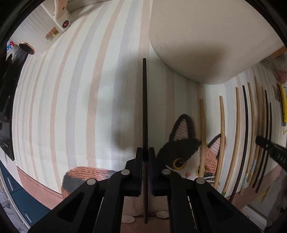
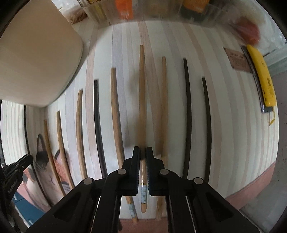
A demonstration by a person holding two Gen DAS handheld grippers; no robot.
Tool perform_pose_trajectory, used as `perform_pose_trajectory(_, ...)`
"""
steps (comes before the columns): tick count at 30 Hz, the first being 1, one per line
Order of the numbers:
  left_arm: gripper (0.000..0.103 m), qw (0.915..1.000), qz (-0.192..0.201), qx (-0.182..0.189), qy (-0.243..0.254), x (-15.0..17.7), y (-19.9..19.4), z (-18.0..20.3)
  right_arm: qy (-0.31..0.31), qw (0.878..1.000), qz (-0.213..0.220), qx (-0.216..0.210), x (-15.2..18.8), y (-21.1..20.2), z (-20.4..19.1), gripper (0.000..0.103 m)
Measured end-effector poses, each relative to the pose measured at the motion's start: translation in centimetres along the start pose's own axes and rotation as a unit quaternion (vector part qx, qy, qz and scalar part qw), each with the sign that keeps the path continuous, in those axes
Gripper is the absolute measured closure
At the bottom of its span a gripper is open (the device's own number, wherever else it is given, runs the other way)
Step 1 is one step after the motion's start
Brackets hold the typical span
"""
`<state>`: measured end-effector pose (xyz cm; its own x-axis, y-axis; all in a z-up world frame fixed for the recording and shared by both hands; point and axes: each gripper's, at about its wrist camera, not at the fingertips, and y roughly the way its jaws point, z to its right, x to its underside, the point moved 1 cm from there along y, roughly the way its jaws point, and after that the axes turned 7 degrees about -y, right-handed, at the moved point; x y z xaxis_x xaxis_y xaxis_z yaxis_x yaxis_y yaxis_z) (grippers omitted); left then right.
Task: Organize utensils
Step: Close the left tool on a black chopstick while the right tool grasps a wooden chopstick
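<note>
The left tool [image 1: 145, 152] clamps a dark chopstick [image 1: 144, 100] between nearly closed fingers, the stick running straight toward 12 o'clock in the left wrist view above a striped placemat [image 1: 71, 107] that covers the counter. A cream container [image 1: 206, 39] with rounded corners fills the 1 o'clock part of that view, its shadow falling on the mat below it. A cat picture [image 1: 181, 152] printed on the mat sits at 5 o'clock, just right of the tool, with a light chopstick crossing its face. The right tool [image 2: 143, 153] grips a light wooden chopstick [image 2: 142, 93] with a marbled band near its thick end, the stick likewise pointing to 12 o'clock and held above the mat. Beneath and on both sides of it, a row of loose chopsticks [image 2: 114, 107] lies roughly parallel on the mat, light wooden ones mixed with dark ones [image 2: 187, 107], spaced apart from 9 o'clock round to 3 o'clock. A yellow utility knife [image 2: 263, 77] rests at 2 o'clock near the mat's far right edge, beside a small brown card [image 2: 236, 60]. Blurred clear packaging with orange contents [image 2: 125, 9] lines the 12 o'clock rim.
</note>
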<state>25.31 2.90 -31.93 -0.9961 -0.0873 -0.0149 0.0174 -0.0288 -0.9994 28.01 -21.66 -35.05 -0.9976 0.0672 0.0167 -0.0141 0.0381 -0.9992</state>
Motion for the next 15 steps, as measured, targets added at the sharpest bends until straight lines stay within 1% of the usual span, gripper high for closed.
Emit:
perform_pose_trajectory(1, 0.099, 1.0, -0.006, 0.005, 0.0, -0.8, 0.6, 0.3, 0.002, 1.0, -0.008, -0.007, 0.2, 0.2, 0.3, 0.096)
perform_pose_trajectory(4, 0.099, 0.9999, -0.003, 0.005, 0.009, -0.6, 1.2, 0.7, 0.001, 0.999, -0.036, -0.004, 1.6, 0.4, 0.3, 0.096)
perform_pose_trajectory(7, 0.099, 0.9998, 0.001, 0.005, 0.017, -0.2, 1.7, 1.0, -0.003, 0.998, -0.052, 0.019, 2.7, 0.7, 0.1, 0.096)
perform_pose_trajectory(8, 0.097, 0.9998, 0.002, 0.005, 0.02, 0.3, 1.8, 1.1, -0.004, 0.998, -0.055, 0.027, 2.8, 0.7, 0.1, 0.096)
perform_pose_trajectory(9, 0.095, 0.9997, 0.002, 0.004, 0.026, 0.1, 1.8, 1.3, -0.004, 0.998, -0.058, 0.033, 2.8, 0.8, 0.1, 0.095)
perform_pose_trajectory(10, 0.095, 0.9995, 0.001, 0.002, 0.033, 0.3, 1.8, 1.6, -0.003, 0.997, -0.063, 0.038, 2.6, 1.1, -0.4, 0.091)
perform_pose_trajectory(15, 0.094, 0.9992, -0.007, 0.001, 0.039, 0.1, 2.3, 2.4, 0.001, 0.996, -0.077, 0.051, 0.9, 0.6, -1.1, 0.091)
